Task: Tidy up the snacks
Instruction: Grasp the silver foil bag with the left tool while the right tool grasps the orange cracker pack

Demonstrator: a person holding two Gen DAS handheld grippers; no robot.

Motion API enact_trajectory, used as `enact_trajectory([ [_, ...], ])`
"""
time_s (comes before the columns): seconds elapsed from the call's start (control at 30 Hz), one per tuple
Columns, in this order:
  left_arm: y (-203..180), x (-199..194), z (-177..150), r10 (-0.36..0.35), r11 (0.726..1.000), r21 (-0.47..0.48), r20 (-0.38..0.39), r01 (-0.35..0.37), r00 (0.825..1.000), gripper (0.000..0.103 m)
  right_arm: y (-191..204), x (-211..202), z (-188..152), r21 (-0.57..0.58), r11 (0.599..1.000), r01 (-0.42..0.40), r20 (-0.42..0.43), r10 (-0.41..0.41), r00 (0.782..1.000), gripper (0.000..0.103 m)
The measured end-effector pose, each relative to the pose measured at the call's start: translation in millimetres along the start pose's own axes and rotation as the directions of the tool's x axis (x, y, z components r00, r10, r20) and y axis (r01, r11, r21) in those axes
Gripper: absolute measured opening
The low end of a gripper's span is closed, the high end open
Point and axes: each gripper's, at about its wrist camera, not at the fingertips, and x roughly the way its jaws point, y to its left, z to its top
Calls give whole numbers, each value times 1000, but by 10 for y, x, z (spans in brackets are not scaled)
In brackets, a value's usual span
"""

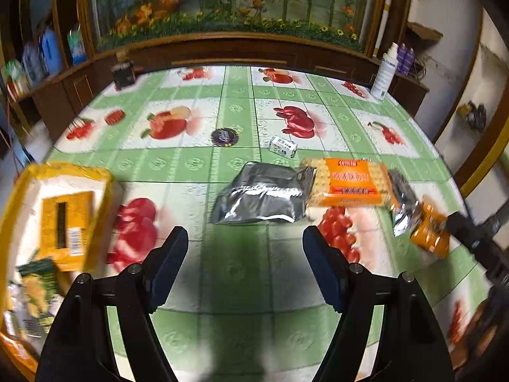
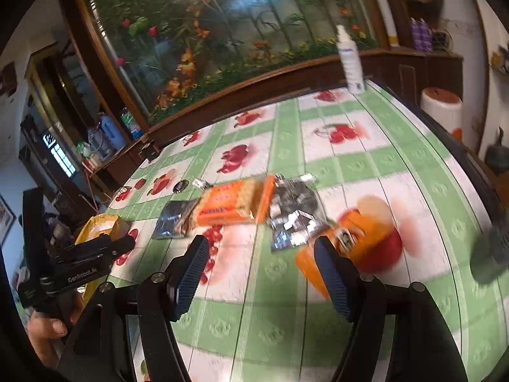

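Snacks lie on the fruit-print tablecloth (image 1: 241,286): a silver foil pouch (image 1: 261,195), an orange cracker pack (image 1: 348,183), a second crumpled silver pouch (image 1: 402,202) and a small orange packet (image 1: 429,232). My left gripper (image 1: 245,254) hangs open just short of the first pouch, with nothing between its fingers. My right gripper (image 2: 261,261) is open too, and empty. Beyond it lie the cracker pack (image 2: 235,203) and the crumpled pouch (image 2: 296,213). The blurred orange packet (image 2: 359,242) lies just past its right finger.
A yellow-rimmed container (image 1: 57,210) with packs in it stands at the left table edge. A small white box (image 1: 283,147) and a dark round disc (image 1: 225,137) lie mid-table. A white spray bottle (image 1: 385,73) stands at the far right corner. A wooden cabinet runs behind.
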Motion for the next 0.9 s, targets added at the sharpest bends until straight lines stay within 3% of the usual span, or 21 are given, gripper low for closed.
enact_trajectory([
  [0.2, 170, 284, 195, -69, 977, -204, -46, 59, 997, 74, 182, 468, 285, -56, 998, -32, -42, 30, 999, 72],
  [0.37, 169, 449, 321, -50, 965, -258, -56, 33, 997, 74, 249, 875, 535, -61, 996, -59, -64, 55, 996, 72],
  [0.5, 117, 549, 439, -7, 970, -244, -48, -5, 999, 74, 355, 1259, 693, -110, 988, -111, -122, 98, 988, 71],
  [0.6, 85, 650, 503, 0, 976, -216, -71, -15, 997, 74, 406, 1495, 675, -136, 980, -145, -212, 115, 971, 71],
  [0.73, 52, 782, 469, -4, 988, -154, -129, -16, 992, 74, 387, 1385, 485, -117, 974, -194, -270, 157, 950, 71],
  [0.9, 50, 659, 330, -13, 998, -60, -149, 4, 989, 75, 450, 1137, 138, -169, 960, -223, -346, 154, 926, 73],
])
